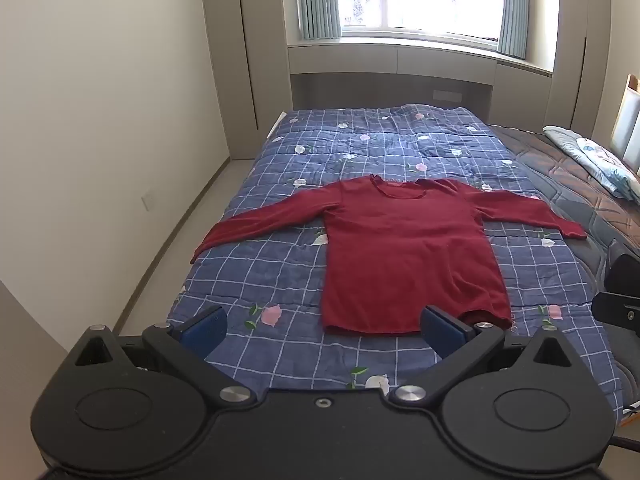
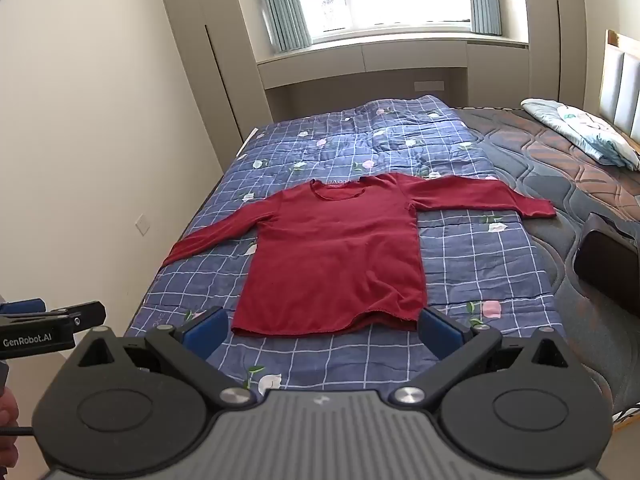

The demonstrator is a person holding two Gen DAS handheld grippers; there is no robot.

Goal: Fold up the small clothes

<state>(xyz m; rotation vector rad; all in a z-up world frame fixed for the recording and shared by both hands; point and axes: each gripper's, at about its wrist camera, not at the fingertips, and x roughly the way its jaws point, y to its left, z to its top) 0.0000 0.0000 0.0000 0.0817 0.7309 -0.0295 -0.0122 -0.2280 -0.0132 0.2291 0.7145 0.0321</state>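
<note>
Red shirt (image 1: 404, 252) flat on quilt (image 1: 260, 272), beyond both gaping claws.

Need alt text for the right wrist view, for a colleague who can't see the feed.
A red long-sleeved top lies flat, sleeves spread, on a blue checked floral quilt over a bed. The right claw is open and empty just short of its hem; the left claw shows at the left edge.

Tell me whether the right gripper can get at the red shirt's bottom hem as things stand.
Probably yes. The right gripper is open and the red shirt lies flat on the blue quilt, its hem nearest the fingers. Nothing lies between them.
</note>
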